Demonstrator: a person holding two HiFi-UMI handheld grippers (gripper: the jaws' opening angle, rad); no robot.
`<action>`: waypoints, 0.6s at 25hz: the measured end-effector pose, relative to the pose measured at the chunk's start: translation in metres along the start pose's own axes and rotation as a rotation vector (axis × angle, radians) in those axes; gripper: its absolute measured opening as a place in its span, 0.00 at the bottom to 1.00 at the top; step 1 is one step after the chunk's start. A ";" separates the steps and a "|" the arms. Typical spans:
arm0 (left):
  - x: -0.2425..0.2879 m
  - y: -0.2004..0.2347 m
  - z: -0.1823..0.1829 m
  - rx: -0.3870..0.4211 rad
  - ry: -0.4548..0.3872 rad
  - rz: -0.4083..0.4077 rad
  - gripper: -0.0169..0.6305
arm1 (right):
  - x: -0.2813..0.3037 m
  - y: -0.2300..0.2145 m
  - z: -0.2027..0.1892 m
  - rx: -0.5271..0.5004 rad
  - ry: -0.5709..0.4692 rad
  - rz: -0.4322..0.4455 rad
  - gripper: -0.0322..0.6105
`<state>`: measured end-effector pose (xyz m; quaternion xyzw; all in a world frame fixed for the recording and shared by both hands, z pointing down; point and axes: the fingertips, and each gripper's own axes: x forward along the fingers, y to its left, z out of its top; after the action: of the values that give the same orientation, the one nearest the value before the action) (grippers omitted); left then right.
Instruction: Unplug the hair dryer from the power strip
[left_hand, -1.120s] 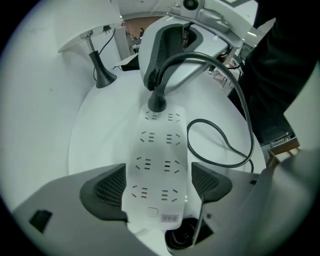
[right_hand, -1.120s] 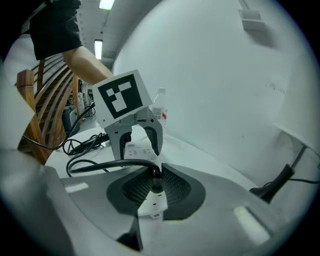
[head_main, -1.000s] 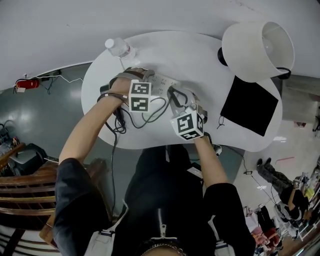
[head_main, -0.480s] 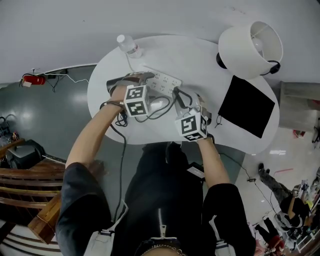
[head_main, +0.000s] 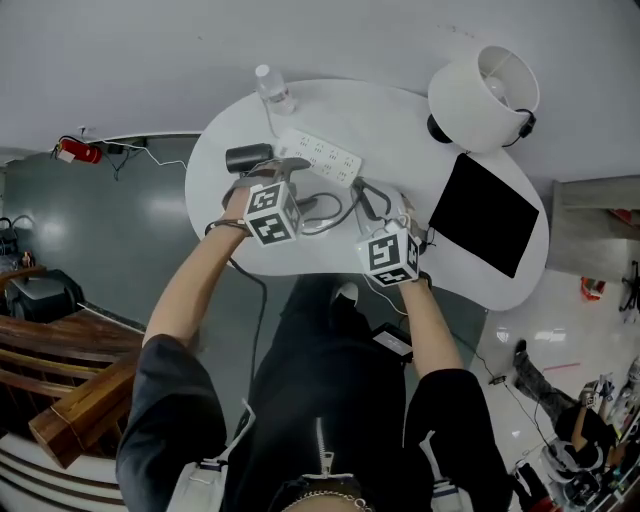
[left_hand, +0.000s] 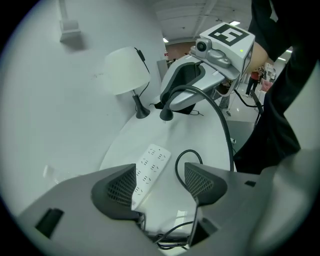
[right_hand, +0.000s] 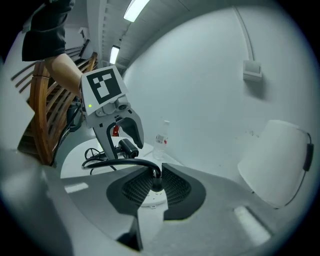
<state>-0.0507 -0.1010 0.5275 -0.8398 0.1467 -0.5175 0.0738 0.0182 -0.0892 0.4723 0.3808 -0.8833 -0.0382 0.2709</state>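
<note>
A white power strip (head_main: 318, 157) lies on the white oval table (head_main: 400, 115), and none of its sockets that show in the left gripper view (left_hand: 150, 167) holds a plug. The black hair dryer (head_main: 248, 157) rests to its left. My right gripper (head_main: 385, 215) is shut on the dryer's black plug (right_hand: 156, 182), held in the air off the strip (left_hand: 165, 114). The cord (right_hand: 117, 162) arcs from it down to the table. My left gripper (left_hand: 160, 182) hangs above the strip's near end. Its jaws have just been closing but stand open, with nothing between them.
A water bottle (head_main: 272, 90) stands at the table's far edge. A white lamp (head_main: 485, 95) is at the far right, with a black mat (head_main: 487, 213) in front of it. Loose cord loops (head_main: 325, 210) lie between the grippers. A wooden chair (head_main: 60, 400) is at the left.
Both grippers have lifted and drawn back from the power strip toward the near edge. The left one no longer covers the strip's end and the hair dryer now shows. The right one still grips the plug.
</note>
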 end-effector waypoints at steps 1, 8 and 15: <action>-0.005 -0.002 0.002 -0.014 -0.010 0.016 0.50 | -0.005 0.000 0.002 0.006 -0.011 0.000 0.13; -0.051 -0.020 0.006 -0.114 -0.051 0.132 0.32 | -0.037 0.005 0.021 0.024 -0.060 -0.015 0.13; -0.094 -0.051 0.010 -0.187 -0.110 0.251 0.16 | -0.072 0.029 0.027 0.030 -0.087 -0.012 0.14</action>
<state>-0.0724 -0.0229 0.4576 -0.8451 0.2937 -0.4417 0.0673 0.0257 -0.0228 0.4249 0.3882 -0.8923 -0.0433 0.2263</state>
